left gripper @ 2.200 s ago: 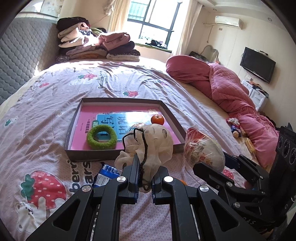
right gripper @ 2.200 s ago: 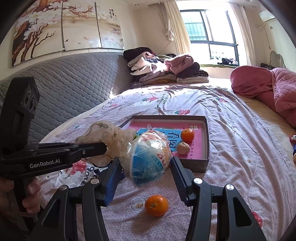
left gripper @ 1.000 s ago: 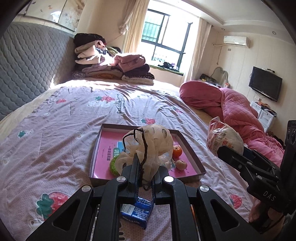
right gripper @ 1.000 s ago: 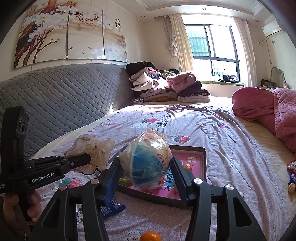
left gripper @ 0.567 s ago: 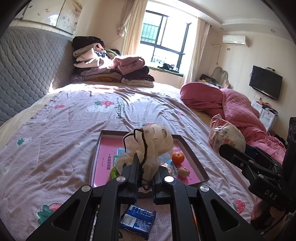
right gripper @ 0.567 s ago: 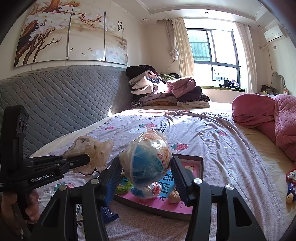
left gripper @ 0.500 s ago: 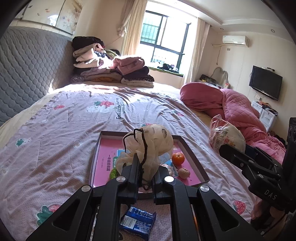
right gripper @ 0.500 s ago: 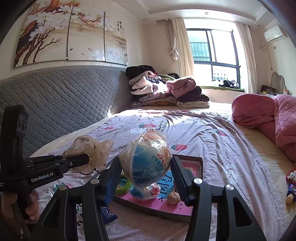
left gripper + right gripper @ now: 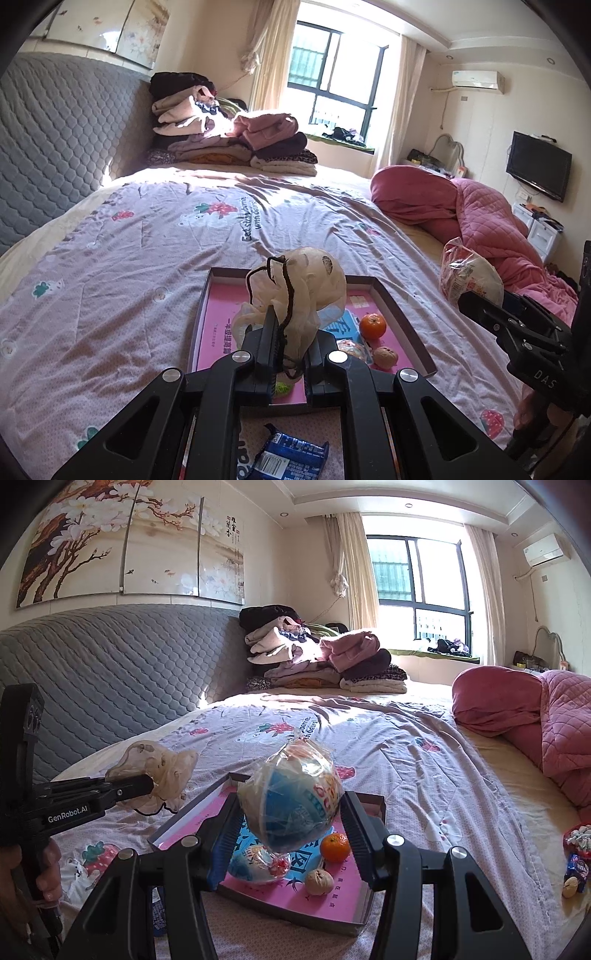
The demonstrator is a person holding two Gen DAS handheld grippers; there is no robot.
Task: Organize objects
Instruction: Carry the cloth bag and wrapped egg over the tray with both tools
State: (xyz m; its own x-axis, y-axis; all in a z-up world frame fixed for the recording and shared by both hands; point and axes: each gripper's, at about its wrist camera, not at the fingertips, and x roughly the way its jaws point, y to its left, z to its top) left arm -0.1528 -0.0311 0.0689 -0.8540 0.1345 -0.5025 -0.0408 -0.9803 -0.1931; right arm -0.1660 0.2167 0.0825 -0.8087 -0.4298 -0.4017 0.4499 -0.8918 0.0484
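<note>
Now my right gripper (image 9: pixel 288 834) fingers clamp the wrapped ball (image 9: pixel 290 805), left gripper (image 9: pixel 290 354) pinches the mesh bag (image 9: pixel 299 291); slick wrap could slip, missing the tray (image 9: pixel 371 912) at 6 o'clock.

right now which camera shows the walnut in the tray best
The right wrist view. There the walnut sits whole and unblocked on the pink tray, just below the orange. The left wrist view shows the same walnut smaller, close beside the left claw.
</note>
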